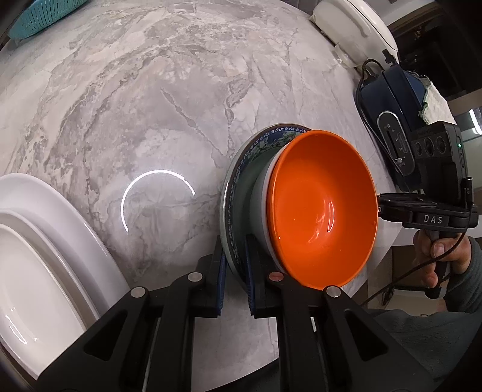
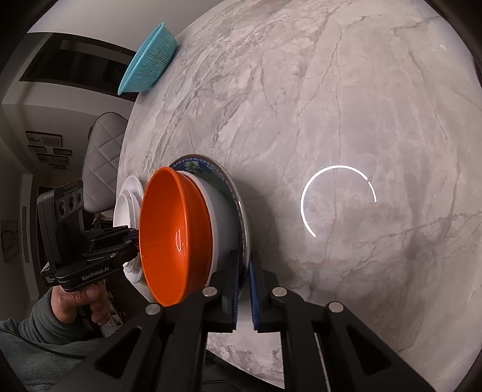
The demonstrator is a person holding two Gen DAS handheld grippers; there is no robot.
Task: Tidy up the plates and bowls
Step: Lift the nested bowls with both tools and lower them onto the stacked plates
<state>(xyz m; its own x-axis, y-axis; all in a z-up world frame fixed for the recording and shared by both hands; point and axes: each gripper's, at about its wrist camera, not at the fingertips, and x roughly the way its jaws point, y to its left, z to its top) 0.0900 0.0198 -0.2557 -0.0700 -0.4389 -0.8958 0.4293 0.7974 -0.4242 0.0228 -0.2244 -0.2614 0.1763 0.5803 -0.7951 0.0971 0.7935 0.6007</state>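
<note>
A blue-patterned plate (image 1: pixel 265 137) carries a white bowl (image 1: pixel 261 196) with an orange bowl (image 1: pixel 322 208) nested in it. My left gripper (image 1: pixel 235 271) is shut on the plate's near rim. My right gripper (image 2: pixel 244 277) is shut on the opposite rim of the same plate (image 2: pixel 195 162), with the orange bowl (image 2: pixel 171 235) and white bowl (image 2: pixel 221 217) on it. Each gripper shows in the other's view: the right one (image 1: pixel 384 208) at the far side, the left one (image 2: pixel 134 241) at the left. White plates (image 1: pixel 39 250) are stacked at the left and also show in the right wrist view (image 2: pixel 128 199).
The marble table (image 1: pixel 150 105) spreads under the stack. A teal colander (image 2: pixel 149 58) sits at its far edge. A white appliance (image 1: pixel 352 24), a dark blue appliance (image 1: pixel 391 120) with a cord, and a cloth (image 1: pixel 435 102) line the right edge. A padded chair (image 2: pixel 102 156) stands beyond the table.
</note>
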